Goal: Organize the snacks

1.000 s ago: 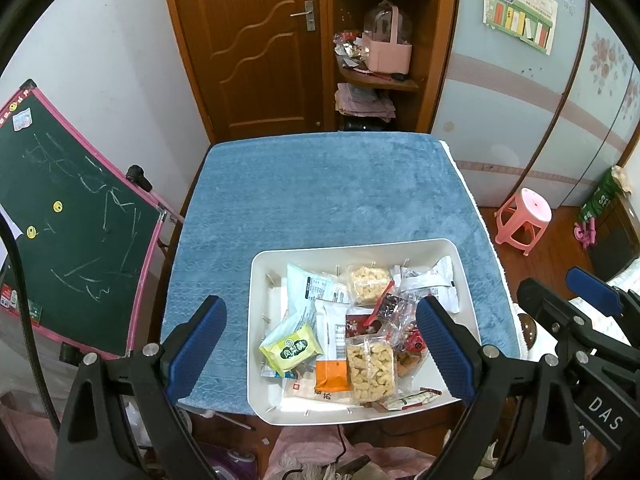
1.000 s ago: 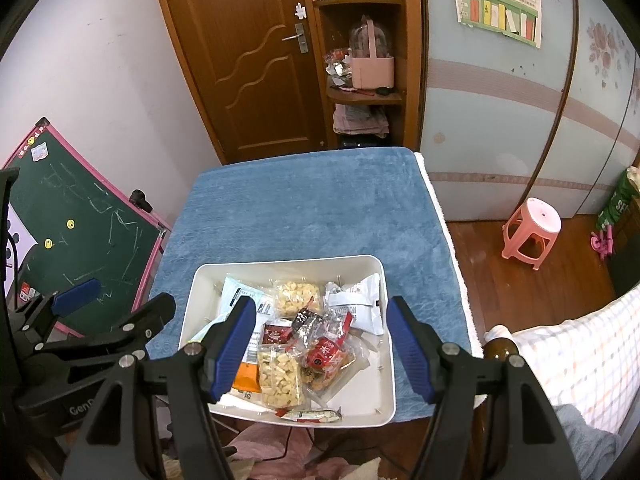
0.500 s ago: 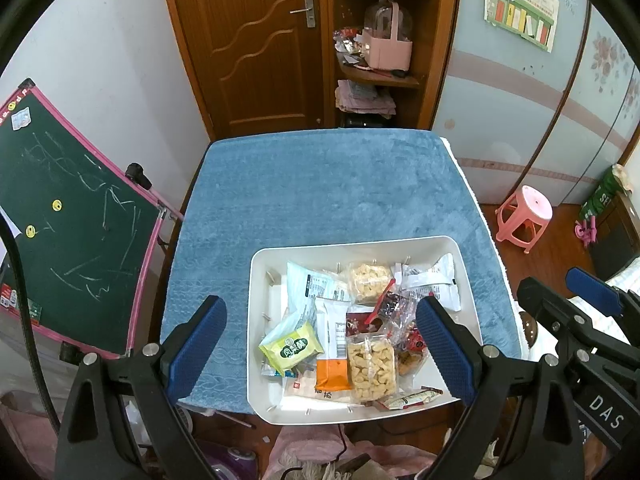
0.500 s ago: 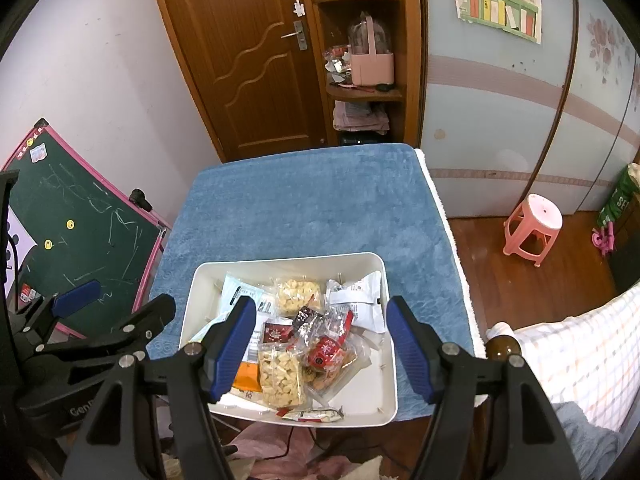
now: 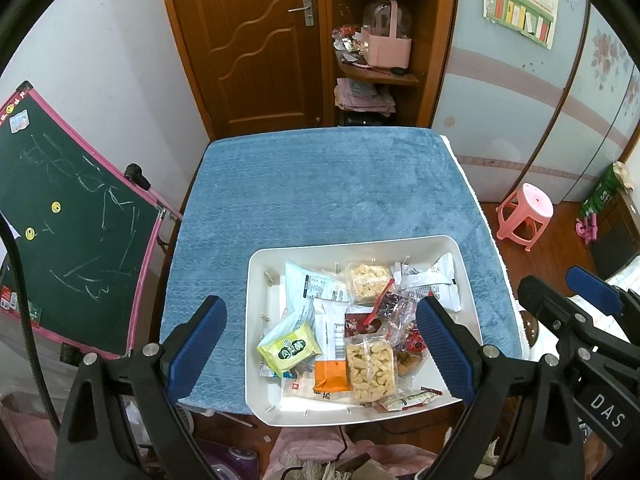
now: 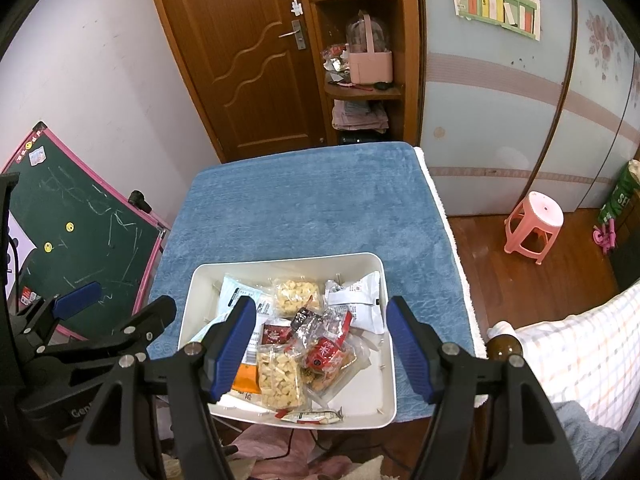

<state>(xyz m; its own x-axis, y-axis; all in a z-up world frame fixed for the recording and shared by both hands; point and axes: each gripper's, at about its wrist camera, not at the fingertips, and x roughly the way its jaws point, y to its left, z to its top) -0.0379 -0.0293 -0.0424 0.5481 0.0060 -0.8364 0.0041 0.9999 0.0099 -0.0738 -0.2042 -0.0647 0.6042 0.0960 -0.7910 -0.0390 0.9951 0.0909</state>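
Note:
A white tray sits at the near edge of a blue-covered table. It holds several snack packets: a green packet, an orange and white packet, clear bags of puffs and a white packet. The tray and a red packet also show in the right wrist view. My left gripper hangs open above the tray, empty. My right gripper is open above the tray too, empty.
A green chalkboard leans left of the table. A pink stool stands on the wooden floor at right. A wooden door and a shelf with a pink basket stand behind the table. A checked cloth lies at near right.
Both grippers have risen or drawn back very slightly; the tray and packets have not moved.

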